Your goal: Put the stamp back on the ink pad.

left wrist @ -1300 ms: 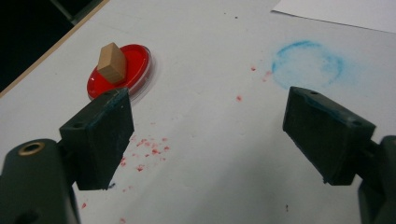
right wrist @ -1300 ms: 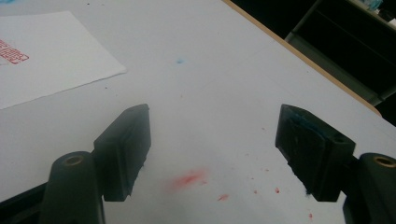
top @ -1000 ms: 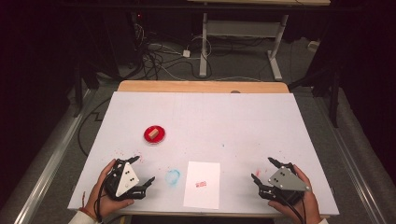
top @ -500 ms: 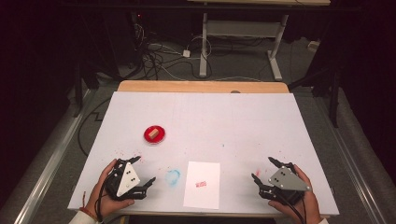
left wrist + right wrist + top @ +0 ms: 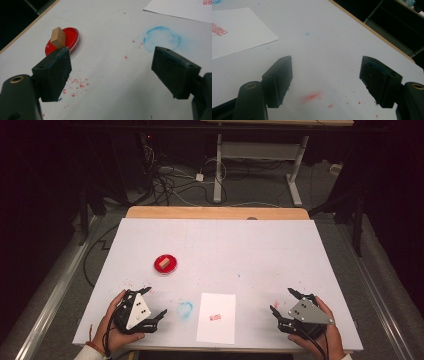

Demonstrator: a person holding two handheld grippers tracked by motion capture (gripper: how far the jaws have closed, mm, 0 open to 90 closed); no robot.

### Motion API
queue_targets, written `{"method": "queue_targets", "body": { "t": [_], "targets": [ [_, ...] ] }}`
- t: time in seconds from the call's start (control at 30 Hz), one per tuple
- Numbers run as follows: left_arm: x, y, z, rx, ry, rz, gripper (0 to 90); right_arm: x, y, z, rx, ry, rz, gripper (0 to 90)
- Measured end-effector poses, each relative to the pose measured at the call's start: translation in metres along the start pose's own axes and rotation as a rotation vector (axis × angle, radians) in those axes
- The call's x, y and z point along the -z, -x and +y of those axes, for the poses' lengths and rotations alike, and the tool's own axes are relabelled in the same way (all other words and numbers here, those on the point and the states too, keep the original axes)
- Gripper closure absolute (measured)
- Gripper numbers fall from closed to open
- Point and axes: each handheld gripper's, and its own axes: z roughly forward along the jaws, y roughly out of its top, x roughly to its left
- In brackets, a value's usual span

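Note:
A round red ink pad lies left of the table's middle, and a small wooden stamp block stands on it; the pad and block also lie ahead of my left gripper's jaws. A white sheet of paper with a red stamp mark lies at the front edge. My left gripper rests open at the front left, with nothing between its jaws. My right gripper rests open at the front right, likewise holding nothing.
A blue ink ring marks the white table between the left gripper and the paper. Red ink specks dot the surface near both grippers. A wooden strip edges the far side; cables and desk legs lie on the floor beyond.

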Motion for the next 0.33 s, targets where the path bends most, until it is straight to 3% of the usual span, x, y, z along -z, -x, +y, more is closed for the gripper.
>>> {"method": "queue_targets", "body": {
  "t": [0.33],
  "targets": [
    [-0.0023, -0.0019, 0.0003, 0.018, -0.010, 0.010, 16.1, 0.0002, 0.0010, -0.0004, -0.001, 0.000, -0.002, 26.9]
  ]
}}
